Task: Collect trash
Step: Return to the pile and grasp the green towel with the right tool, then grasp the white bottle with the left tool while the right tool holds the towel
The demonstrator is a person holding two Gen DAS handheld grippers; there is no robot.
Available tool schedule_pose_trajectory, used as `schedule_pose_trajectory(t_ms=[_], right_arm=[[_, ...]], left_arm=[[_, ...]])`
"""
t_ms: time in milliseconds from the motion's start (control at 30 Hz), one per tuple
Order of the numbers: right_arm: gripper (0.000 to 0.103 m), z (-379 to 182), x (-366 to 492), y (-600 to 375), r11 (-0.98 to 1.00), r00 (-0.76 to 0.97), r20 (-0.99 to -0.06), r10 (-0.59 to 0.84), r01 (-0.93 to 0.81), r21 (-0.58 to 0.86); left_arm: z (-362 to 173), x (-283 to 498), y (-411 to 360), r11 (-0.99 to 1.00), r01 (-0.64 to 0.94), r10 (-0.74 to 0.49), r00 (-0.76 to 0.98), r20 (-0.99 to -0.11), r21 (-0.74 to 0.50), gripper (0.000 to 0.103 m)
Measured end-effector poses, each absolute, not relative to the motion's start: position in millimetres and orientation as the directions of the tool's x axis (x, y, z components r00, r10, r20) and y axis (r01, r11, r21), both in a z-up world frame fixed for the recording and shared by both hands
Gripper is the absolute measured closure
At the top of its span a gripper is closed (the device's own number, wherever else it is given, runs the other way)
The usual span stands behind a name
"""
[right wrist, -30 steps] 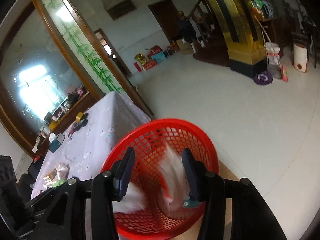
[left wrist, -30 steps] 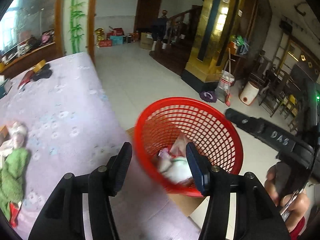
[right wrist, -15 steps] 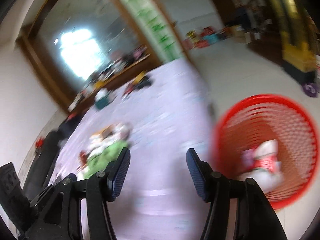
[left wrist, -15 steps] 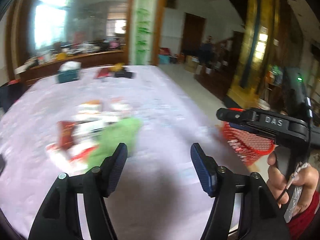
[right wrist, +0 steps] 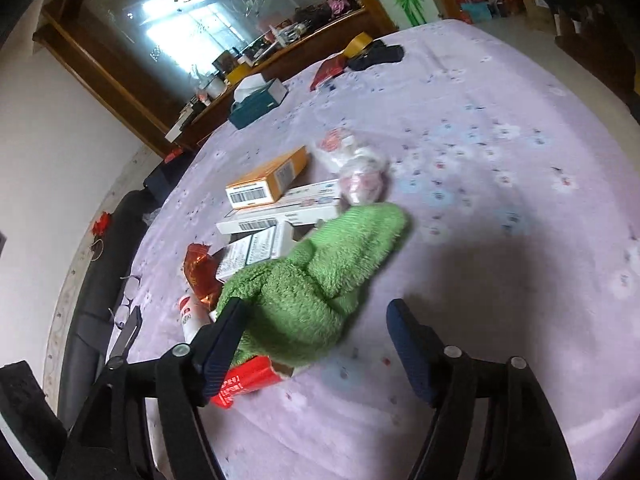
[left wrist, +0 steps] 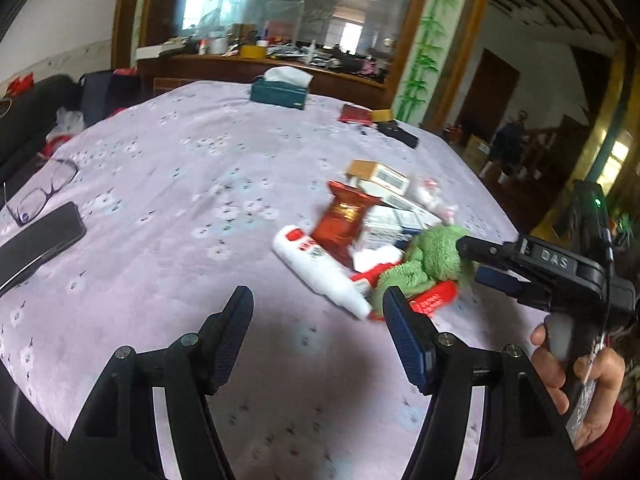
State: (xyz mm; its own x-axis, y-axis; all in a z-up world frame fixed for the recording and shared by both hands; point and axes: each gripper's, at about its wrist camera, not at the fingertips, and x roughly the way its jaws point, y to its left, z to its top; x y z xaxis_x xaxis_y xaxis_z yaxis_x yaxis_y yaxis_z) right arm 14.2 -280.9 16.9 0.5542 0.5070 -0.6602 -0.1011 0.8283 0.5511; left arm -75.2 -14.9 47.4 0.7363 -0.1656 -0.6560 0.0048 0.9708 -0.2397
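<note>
Left wrist view: left gripper [left wrist: 318, 312], jaws just widened and empty, faces a green towel [left wrist: 430, 264] at two o'clock; right gripper [right wrist: 312, 334], likewise opening, straddles it.

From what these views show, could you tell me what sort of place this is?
Probably a lived-in home's main room: a table under a floral cloth, a cluttered wooden sideboard beneath a large mirror.

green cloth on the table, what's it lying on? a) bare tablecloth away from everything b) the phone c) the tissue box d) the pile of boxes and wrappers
d: the green cloth is draped over the pile, covering part of a red packet at the near end and lying against the white boxes at the far end; the tissue box and the phone lie well apart from it.
</note>
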Motion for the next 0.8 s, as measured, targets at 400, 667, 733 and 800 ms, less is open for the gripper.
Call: schedule_pose_trajectory(t_ms=[400, 667, 733, 800], right_arm=[[0.051, 19.1, 22.8, -255.5, 0.815, 0.566, -0.6, 0.565, -0.267, 0.515], [0.057, 44.9, -0.9, -264.4, 0.838, 0.699, -0.493, 0.518, -0.297, 0.458], [0.057, 46.0, -3.1, -267.0, 0.84, 0.71, -0.485, 0.51, -0.29, 0.459], [0.057, 44.5, -1.5, -269.1, 0.834, 0.702, -0.489, 0.517, -0.286, 0.471]], left_arm=[[29.2, -41.0, -1.0, 0.95, -0.07, -0.17, 0.698, -0.695, -0.303, 0.037], [20.9, -21.8, -11.1, 0.943, -0.106, -0.172, 0.658, -0.733, -0.316, 0.037], [18.3, -15.8, -15.0, 0.943, -0.113, -0.168, 0.65, -0.741, -0.313, 0.041], [14.9, -9.4, -19.9, 0.945, -0.113, -0.169, 0.638, -0.752, -0.308, 0.049]])
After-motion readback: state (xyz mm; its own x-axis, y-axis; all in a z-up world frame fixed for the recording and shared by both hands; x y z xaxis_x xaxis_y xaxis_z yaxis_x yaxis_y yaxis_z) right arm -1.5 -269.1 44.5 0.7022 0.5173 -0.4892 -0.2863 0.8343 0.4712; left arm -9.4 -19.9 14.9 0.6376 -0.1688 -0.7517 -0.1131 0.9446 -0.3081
